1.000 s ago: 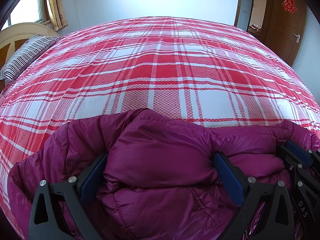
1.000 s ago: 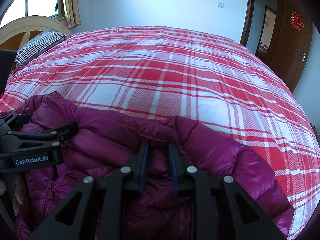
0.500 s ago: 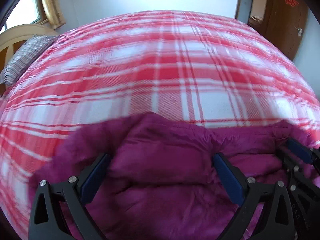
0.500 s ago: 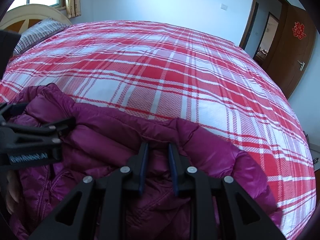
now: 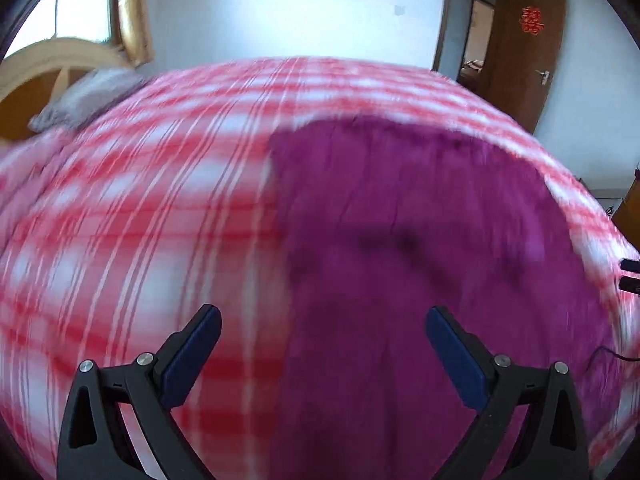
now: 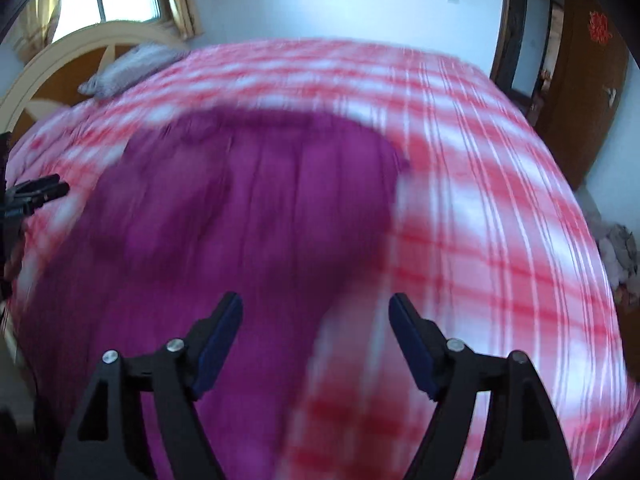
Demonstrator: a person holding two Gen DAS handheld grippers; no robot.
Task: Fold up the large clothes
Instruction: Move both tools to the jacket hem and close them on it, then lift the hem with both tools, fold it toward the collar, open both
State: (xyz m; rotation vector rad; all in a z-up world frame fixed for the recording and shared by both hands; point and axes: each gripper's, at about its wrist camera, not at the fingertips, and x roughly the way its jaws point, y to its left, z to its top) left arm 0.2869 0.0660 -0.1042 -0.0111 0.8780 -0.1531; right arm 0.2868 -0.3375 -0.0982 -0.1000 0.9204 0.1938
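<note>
On the plaid bed [image 5: 120, 240], purple jacket [image 5: 420, 240] now released, left gripper [image 5: 320, 344] and right gripper [image 6: 316, 332] both spread apart.

Bare plaid bedspread [image 5: 140, 240] left of purple jacket [image 5: 420, 240], bare bedspread on its right in right view, pillow [image 6: 128, 68] and headboard [image 6: 60, 64] bounding far left.

Both cameras sit just behind their own tongs, high over the bed [image 5: 132, 216], looking down and forward toward the far wall at 12 o'clock. The left view has the jacket [image 5: 420, 240] at 1 o'clock; the right view has it at 11 o'clock. They share the jacket, the headboard [image 6: 60, 64] and the door [image 5: 524, 52]. Both are blurred.
</note>
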